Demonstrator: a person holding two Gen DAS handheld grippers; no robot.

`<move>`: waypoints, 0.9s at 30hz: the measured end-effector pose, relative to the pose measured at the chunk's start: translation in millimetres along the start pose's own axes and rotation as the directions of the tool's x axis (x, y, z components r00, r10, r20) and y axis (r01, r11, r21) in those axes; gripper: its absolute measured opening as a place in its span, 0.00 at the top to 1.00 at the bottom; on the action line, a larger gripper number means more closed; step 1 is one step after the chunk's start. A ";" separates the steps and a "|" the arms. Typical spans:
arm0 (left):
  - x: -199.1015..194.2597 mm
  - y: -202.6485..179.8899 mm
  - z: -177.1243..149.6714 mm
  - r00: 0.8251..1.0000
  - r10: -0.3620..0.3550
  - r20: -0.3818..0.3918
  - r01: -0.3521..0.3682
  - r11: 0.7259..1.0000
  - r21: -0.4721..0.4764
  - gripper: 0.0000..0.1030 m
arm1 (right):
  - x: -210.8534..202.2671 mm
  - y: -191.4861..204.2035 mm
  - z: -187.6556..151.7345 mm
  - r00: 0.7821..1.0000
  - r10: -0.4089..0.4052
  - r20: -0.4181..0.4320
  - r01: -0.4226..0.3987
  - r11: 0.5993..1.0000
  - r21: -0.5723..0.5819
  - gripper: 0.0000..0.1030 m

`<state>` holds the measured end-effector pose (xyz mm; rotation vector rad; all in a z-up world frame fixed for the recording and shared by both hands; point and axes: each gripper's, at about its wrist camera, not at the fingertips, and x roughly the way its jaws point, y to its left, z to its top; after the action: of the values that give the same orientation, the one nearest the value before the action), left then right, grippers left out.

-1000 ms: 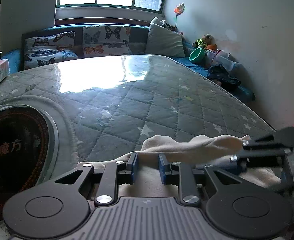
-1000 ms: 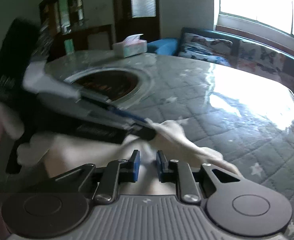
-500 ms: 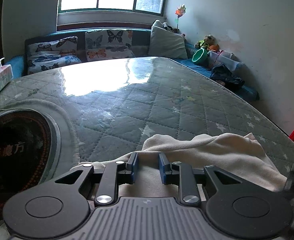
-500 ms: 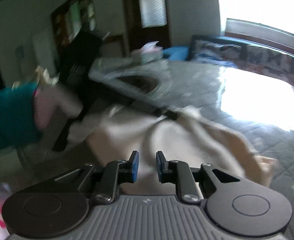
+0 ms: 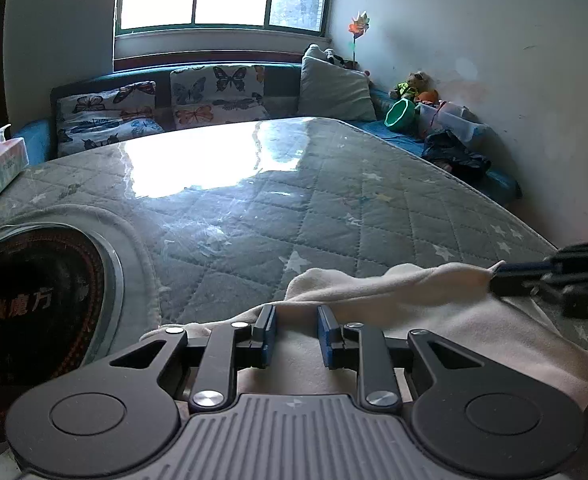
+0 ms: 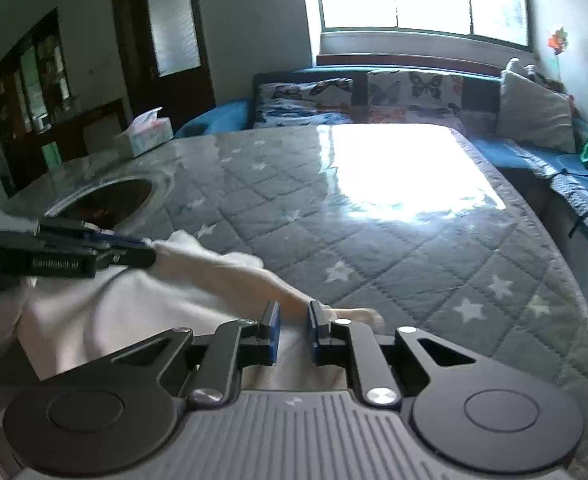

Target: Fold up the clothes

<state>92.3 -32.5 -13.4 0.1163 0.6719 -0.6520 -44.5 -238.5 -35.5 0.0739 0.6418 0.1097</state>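
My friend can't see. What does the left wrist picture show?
A cream cloth lies on a grey quilted table, with the left gripper over its near edge. The right gripper pinches its far corner at the right. Butterfly cushions sit below a window.

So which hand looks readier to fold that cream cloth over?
Probably the right fingers: just closing further, they pinch the soft cream cloth's lifted corner, free to swing across. The left fingers anchor the opposite edge near the round black hotplate.

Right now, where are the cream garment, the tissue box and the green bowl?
cream garment (image 5: 434, 312), left wrist view, middle of the cloth.
tissue box (image 6: 149, 132), right wrist view, its side.
green bowl (image 5: 401, 115), left wrist view, its inside.
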 end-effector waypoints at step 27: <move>-83.2 -0.1 -66.5 0.999 -0.025 0.021 0.026 0.999 -0.035 0.68 | -28.5 47.6 -34.5 0.997 0.038 -0.060 -0.049 0.981 -0.190 0.87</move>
<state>6.8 31.1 -14.6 0.0687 0.6656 -0.6652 -91.6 -193.6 -41.2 -0.1009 0.6825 0.2160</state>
